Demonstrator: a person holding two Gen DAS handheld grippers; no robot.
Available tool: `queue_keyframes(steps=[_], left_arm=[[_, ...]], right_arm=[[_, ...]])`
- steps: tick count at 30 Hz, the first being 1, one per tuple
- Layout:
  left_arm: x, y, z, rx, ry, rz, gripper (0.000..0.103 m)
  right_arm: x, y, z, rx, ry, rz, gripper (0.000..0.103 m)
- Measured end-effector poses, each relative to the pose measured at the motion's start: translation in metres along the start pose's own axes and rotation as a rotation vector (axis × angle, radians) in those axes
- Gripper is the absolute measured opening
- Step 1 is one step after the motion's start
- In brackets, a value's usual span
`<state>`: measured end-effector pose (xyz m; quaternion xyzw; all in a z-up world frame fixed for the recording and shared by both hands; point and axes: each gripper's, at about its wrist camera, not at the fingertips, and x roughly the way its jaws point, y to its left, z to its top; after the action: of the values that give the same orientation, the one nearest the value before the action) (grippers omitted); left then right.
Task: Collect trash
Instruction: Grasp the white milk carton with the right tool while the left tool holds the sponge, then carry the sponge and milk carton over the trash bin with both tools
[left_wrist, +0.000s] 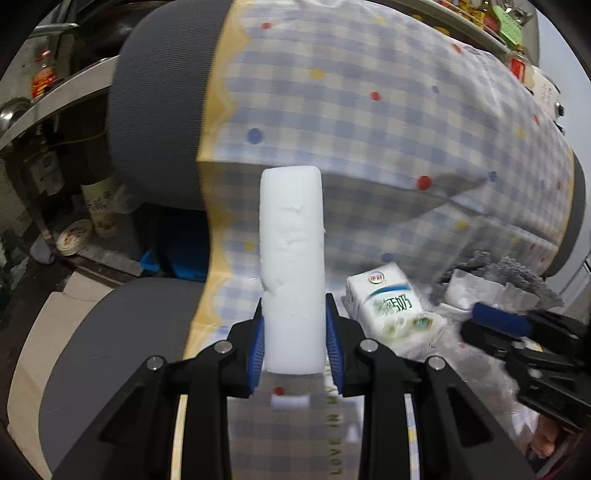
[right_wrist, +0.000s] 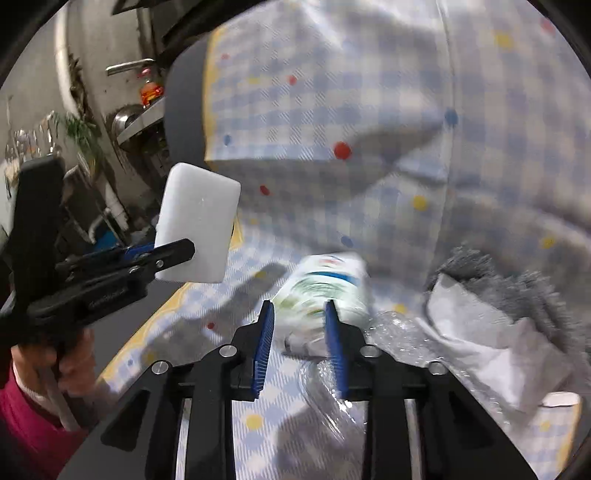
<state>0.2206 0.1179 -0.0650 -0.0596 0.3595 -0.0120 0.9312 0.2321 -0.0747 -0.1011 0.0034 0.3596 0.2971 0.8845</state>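
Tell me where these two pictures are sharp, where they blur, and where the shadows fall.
Left wrist view: foam block and left tool crisp; checked cloth behind is soft, edges bowed by the fisheye. Right wrist view: milk carton smeared by motion, right tool sharp; dark shadows lie on the cloth left of the carton.

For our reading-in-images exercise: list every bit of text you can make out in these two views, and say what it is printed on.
"LOVE" and further letters, seen upside down: cloth hem, near the left gripper.
Milk carton: red logo and large characters, too blurred to read.
Bottle and shelf labels: too small.
Foam block: no text.
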Motion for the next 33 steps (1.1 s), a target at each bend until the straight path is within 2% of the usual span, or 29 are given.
queue_keyframes(steps=[1,3,5,8,13,15,20,23,25,26,27,30,33], left_arm=[[0.000,0.003,-0.001,-0.005,0.003,0.004,0.027],[0.000,0.006,-0.006,-0.016,0.015,0.009,0.027],[0.000,0.009,-0.010,-0.016,0.022,0.012,0.027],[0.001,0.015,-0.017,-0.031,0.039,0.012,0.027],[0.004,0.023,-0.027,-0.033,0.059,0.009,0.027],[0.005,0.024,-0.030,-0.035,0.066,0.002,0.027],[0.006,0.028,-0.036,-0.041,0.068,-0.016,0.027],[0.006,0.031,-0.038,-0.051,0.076,-0.026,0.027],[0.006,0.031,-0.039,-0.048,0.076,-0.028,0.027],[0.005,0.031,-0.040,-0.046,0.076,-0.029,0.027],[0.005,0.031,-0.040,-0.048,0.077,-0.029,0.027],[0.002,0.033,-0.041,-0.053,0.075,-0.032,0.027],[-0.006,0.032,-0.042,-0.052,0.062,-0.031,0.027]], right_arm=[[-0.004,0.000,0.000,0.002,-0.012,-0.013,0.040],[-0.004,-0.002,0.000,0.011,-0.019,-0.045,0.056],[0.001,-0.005,-0.002,0.041,-0.008,-0.035,0.062],[0.018,-0.003,-0.003,0.039,-0.003,-0.045,0.078],[0.049,-0.013,0.001,0.120,0.026,-0.045,0.078],[0.064,-0.012,0.002,0.123,0.063,-0.046,0.085],[0.086,0.000,0.000,0.126,0.108,-0.032,0.088],[0.100,0.005,-0.003,0.120,0.152,-0.109,0.088],[0.104,0.004,-0.005,0.135,0.170,-0.118,0.087],[0.104,0.006,-0.005,0.127,0.168,-0.126,0.086],[0.104,0.008,-0.006,0.116,0.168,-0.131,0.079],[0.095,0.016,-0.007,0.087,0.154,-0.146,0.075],[0.069,0.025,-0.008,0.058,0.087,-0.164,0.074]])
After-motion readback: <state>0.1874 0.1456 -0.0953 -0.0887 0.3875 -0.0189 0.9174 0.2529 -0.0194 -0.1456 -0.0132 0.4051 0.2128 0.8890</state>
